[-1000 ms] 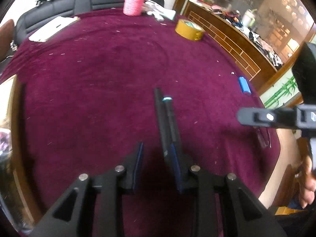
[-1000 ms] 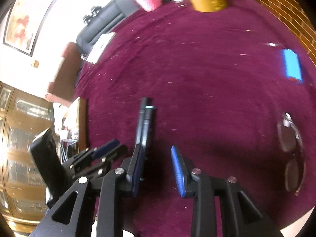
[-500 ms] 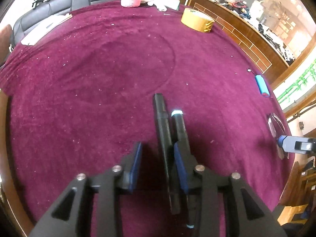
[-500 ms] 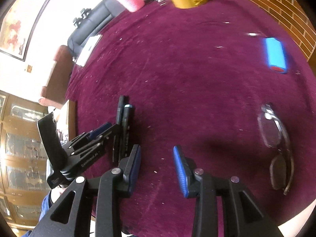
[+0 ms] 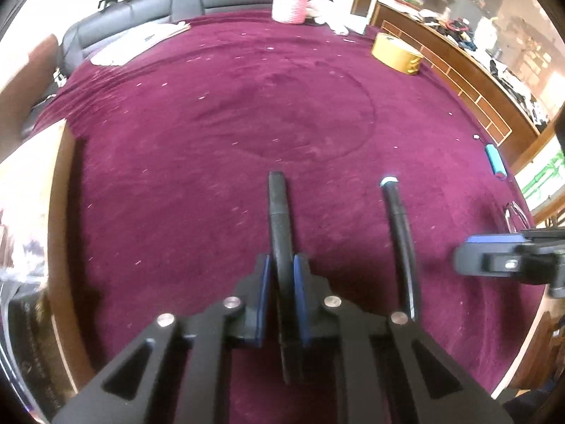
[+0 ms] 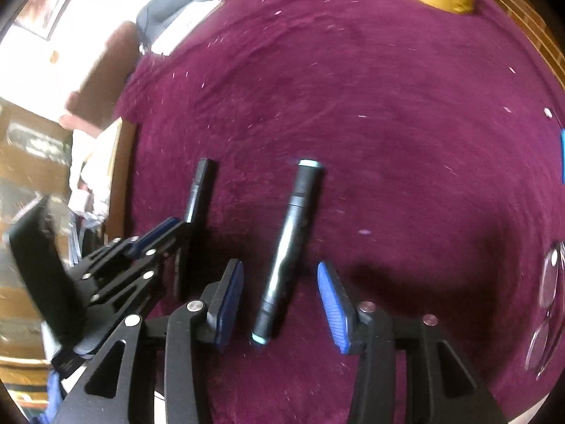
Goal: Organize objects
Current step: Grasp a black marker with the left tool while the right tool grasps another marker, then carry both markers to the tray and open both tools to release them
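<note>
- Two black markers lie side by side, apart, on the purple cloth (image 5: 247,113).
- Left gripper (image 5: 282,279) is clamped on the plain black marker (image 5: 277,212), low on its barrel.
- Right gripper (image 6: 279,293) is opening, pads straddling the teal-capped marker (image 6: 293,236) without touching it.
- Both look light, stiff and probably slick, so I'd grab mid-barrel.
- Both grippers point steeply down at the cloth.

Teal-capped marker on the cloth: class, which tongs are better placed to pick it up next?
Right. The teal-capped marker lies between the right tongs, whose jaws are opening around it, untouched. The left tongs are already shut on the black marker.
</note>
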The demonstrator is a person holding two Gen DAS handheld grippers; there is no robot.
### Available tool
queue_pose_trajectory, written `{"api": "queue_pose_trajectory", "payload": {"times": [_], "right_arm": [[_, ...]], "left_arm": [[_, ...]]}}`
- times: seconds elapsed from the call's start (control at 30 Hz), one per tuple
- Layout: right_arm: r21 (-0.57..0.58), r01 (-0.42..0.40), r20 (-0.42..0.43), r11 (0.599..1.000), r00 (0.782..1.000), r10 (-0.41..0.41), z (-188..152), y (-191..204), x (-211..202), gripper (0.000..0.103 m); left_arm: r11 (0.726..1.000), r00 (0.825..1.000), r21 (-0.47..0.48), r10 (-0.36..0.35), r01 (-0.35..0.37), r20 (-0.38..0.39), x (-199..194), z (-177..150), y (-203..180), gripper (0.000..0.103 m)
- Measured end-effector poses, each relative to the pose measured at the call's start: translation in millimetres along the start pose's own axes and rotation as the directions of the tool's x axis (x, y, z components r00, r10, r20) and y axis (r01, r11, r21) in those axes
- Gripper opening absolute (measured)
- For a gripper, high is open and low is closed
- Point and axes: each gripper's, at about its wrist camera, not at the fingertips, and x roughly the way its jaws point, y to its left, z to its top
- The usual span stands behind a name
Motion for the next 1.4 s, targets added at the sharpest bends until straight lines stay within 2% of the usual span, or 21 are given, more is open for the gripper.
{"api": "queue_pose_trajectory", "payload": {"times": [0.13,0.2,0.23,0.27,0.3,0.33,0.43,0.47,0.5,0.53,0.7,0.93,1.17,1.4], "right_arm": [[-0.102,0.141,0.002,0.985,0.99,-0.142,3.2,20.6,19.6,0.048],[-0.142,0.207,-0.014,0.968,0.977,-0.211,2.2,22.2,31.0,0.036],[-0.139,0.215,-0.022,0.967,0.975,-0.22,0.9,19.1,34.0,0.032],[-0.157,0.237,0.006,0.959,0.971,-0.239,-1.0,18.7,31.9,0.022],[-0.177,0.254,0.014,0.951,0.967,-0.256,-2.2,18.3,31.4,0.018],[-0.181,0.256,0.021,0.95,0.966,-0.256,-3.0,16.6,30.3,0.016],[-0.147,0.236,0.035,0.961,0.972,-0.233,-5.8,2.1,22.8,0.016],[-0.12,0.213,0.037,0.97,0.977,-0.21,-7.5,-5.4,17.7,0.016],[-0.108,0.197,0.039,0.974,0.98,-0.194,-9.1,-9.1,14.1,0.016],[-0.099,0.181,0.039,0.978,0.983,-0.178,-11.1,-12.9,10.5,0.016],[-0.059,0.103,0.05,0.993,0.994,-0.1,-19.4,-29.7,-10.4,0.016],[-0.05,0.031,0.056,0.998,0.998,-0.028,-22.2,-26.9,-19.5,0.016],[-0.082,-0.016,0.057,0.996,0.998,0.021,-21.8,-5.9,-17.9,0.017],[-0.141,-0.061,0.043,0.988,0.997,0.067,-21.3,29.3,-13.6,0.017]], "left_arm": [[0.999,1.0,-0.036,-0.008,0.008,0.002,-3.2,-4.0,16.4,0.013],[0.998,1.0,-0.05,-0.025,0.025,-0.005,-1.8,-4.4,20.9,0.019],[0.998,0.999,-0.062,-0.031,0.031,-0.007,-1.0,-3.6,23.5,0.02],[0.997,0.999,-0.071,-0.032,0.031,-0.008,-0.4,-3.3,25.3,0.026],[0.997,1.0,-0.076,-0.024,0.023,-0.013,1.1,-3.2,26.3,0.035],[0.997,1.0,-0.079,-0.024,0.022,-0.019,3.5,-3.0,27.1,0.038],[0.998,1.0,-0.056,-0.009,0.008,-0.017,7.8,-4.4,23.8,0.037],[0.999,1.0,-0.039,0.012,-0.012,-0.011,8.3,-4.7,20.6,0.031],[0.999,1.0,-0.027,0.027,-0.027,-0.004,8.5,-5.1,18.9,0.016],[0.999,0.999,-0.023,0.036,-0.036,0.0,8.7,-5.3,18.2,0.014],[0.995,1.0,-0.099,-0.003,0.005,0.02,2.2,-10.8,22.3,0.014],[0.99,0.999,-0.141,-0.002,0.009,0.043,-16.4,-18.7,14.9,0.014],[0.988,0.998,-0.155,0.018,-0.007,0.067,-39.1,-27.4,11.3,0.014],[0.982,0.994,-0.187,0.04,-0.02,0.103,-66.5,-38.6,23.7,0.014]]}}
